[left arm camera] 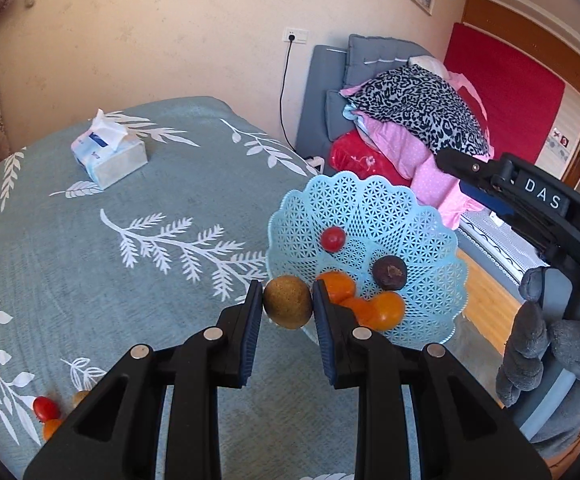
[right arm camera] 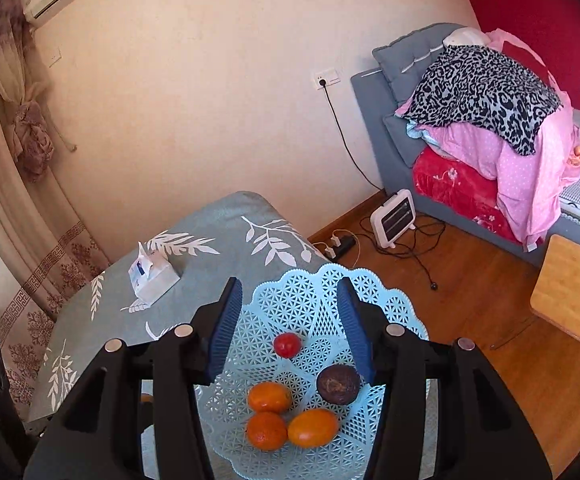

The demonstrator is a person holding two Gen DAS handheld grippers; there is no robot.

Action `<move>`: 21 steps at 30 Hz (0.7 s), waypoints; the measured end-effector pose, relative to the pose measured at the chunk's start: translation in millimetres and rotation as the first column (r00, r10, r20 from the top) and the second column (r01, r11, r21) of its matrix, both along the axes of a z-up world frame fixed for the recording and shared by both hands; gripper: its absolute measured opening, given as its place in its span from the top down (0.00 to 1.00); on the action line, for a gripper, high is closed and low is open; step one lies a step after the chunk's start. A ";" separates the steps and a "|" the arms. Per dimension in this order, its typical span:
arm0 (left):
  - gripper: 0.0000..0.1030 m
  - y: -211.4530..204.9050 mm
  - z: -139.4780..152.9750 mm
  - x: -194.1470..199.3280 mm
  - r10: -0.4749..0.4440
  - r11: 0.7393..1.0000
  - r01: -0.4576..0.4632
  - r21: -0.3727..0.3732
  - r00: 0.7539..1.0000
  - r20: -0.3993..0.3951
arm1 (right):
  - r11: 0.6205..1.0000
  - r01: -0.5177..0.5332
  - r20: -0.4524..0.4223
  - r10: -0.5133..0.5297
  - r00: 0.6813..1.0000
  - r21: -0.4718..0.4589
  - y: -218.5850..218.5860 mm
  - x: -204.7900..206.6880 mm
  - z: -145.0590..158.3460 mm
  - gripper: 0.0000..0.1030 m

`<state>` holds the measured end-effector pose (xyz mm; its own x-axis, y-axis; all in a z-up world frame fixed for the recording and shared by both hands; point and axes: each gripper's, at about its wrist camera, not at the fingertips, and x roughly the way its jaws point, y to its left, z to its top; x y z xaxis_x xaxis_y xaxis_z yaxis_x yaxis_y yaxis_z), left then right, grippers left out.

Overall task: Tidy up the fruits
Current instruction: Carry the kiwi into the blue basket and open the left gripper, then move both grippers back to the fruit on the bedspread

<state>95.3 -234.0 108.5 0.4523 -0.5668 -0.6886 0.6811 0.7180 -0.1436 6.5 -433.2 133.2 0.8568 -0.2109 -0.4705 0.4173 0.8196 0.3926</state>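
Brown fruit (left arm camera: 287,301) clamped in left hand-held gripper (left arm camera: 285,304); right hand-held gripper (right arm camera: 290,320) parted, empty, above basket (right arm camera: 390,304).

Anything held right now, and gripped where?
Left hand-held gripper pinches the brownish-green fruit across its two sides. Right hand-held gripper holds nothing.

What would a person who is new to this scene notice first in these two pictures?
The eye goes first to the light blue lattice basket at the table's edge, which holds three orange fruits, a red tomato and a dark round fruit. Next comes the brown-green fruit clamped in the left gripper just beside the basket's rim. The right gripper hangs open above the basket, holding nothing.
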 end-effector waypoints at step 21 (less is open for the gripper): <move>0.37 -5.4 10.7 0.1 0.000 0.997 0.004 -0.071 0.999 0.046 | 1.000 0.020 0.042 -0.020 0.999 -0.009 -2.7 -12.6 11.7 0.42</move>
<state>95.4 -239.5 119.2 0.4814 -0.6142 -0.6252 0.6896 0.7057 -0.1623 -6.1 -435.9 144.9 0.8713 -0.2322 -0.4323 0.4170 0.8148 0.4028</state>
